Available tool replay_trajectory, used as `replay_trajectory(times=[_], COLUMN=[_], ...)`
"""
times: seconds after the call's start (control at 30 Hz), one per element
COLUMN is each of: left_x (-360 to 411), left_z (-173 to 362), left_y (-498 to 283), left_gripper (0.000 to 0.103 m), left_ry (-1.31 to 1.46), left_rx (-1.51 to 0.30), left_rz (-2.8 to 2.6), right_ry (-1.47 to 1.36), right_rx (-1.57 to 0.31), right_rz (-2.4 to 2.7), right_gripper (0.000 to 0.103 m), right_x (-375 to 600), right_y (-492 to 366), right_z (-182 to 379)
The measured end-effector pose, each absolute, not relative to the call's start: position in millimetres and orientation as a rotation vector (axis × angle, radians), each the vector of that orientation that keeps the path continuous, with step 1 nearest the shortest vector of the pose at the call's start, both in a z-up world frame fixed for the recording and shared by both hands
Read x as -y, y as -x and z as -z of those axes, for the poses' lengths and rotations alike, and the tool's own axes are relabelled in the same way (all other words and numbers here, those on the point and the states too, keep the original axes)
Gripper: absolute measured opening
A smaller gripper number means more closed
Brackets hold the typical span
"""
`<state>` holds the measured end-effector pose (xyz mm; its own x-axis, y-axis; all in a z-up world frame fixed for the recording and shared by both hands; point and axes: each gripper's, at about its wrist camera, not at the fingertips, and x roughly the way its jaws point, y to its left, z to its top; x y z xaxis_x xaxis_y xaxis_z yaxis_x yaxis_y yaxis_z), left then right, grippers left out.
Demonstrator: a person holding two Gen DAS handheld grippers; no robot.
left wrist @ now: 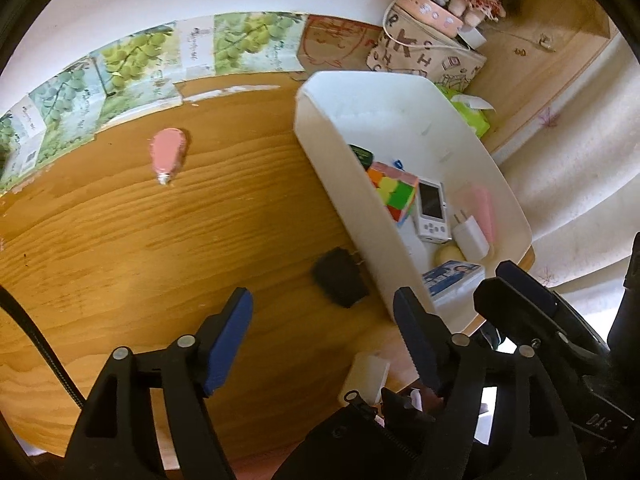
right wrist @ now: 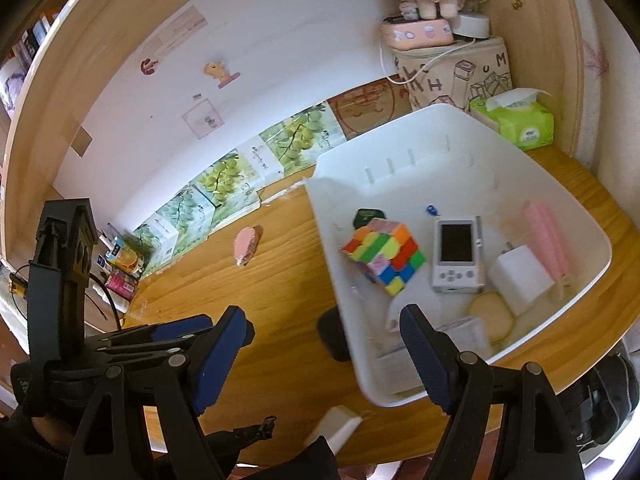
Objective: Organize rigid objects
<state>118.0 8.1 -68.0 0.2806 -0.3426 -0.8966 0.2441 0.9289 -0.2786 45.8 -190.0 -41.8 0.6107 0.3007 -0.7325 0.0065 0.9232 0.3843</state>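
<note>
A white bin [left wrist: 344,184] stands on the right of the wooden desk [left wrist: 160,260]. It holds a colour cube [right wrist: 384,256], a white handheld console [right wrist: 456,256], a white plug adapter [right wrist: 520,280], a pink case [right wrist: 548,240], a card box [left wrist: 452,280] and small bits. A black charger [left wrist: 340,280] lies on the desk against the bin's left wall, just beyond my left gripper [left wrist: 324,336], which is open and empty. My right gripper [right wrist: 324,356] is open and empty over the bin's near corner [right wrist: 384,376]. A pink oval item [left wrist: 168,152] lies farther left. A small white block [left wrist: 364,376] sits at the desk's front edge.
Grape-print boxes [left wrist: 132,60] line the back wall. A printed bag [right wrist: 456,76] with a doll on top and a green tissue pack [right wrist: 516,120] stand behind the bin. Small bottles and packets [right wrist: 120,264] crowd the far left. A black zip pouch [left wrist: 352,440] lies below the desk edge.
</note>
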Motion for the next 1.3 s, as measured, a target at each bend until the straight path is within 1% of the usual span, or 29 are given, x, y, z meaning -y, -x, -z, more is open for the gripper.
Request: replay_trajectory(times=[0.33,0.57,0.7,0.93,1.23,1.3], left_x=[-73.1,-98.8,-101.1,-94.7,-63.0,-54.5], left_z=[69.8,82.3,94.2,102.0,115.5,117.0], left_y=[-114.4,-107.8,-101.4,-107.6,-127.7,-130.7], left_gripper=[0.078,0.078,0.078,0.078,0.078,0.078], left_ry=[0.104,0.06,0.006,-0.06,-0.149,-0.163], left_rx=[-1.228,-1.222,-1.221,-1.231,-1.233,-1.231], left_rz=[0.385,0.421,0.458,0.499,0.594,0.613], right_ry=[-0.43,-0.528,-0.587,-0.641,-0.709,-0.723], right_rx=[-0.966,-0.989,-0.999,-1.103,-1.225,-1.246], right_rz=[-0.087,0.032,0.089,0.227,0.297,0.322], right_gripper=[0.08,0.08,0.08,0.08,0.08,0.076], right_x=[140.7,121.8,118.0,128.7,134.7,138.1], right_y=[-47.1,-35.4,-29.4,-27.3,-16.8,-15.4], right_z=[56.7,78.5,94.9,122.8,147.7,153.2])
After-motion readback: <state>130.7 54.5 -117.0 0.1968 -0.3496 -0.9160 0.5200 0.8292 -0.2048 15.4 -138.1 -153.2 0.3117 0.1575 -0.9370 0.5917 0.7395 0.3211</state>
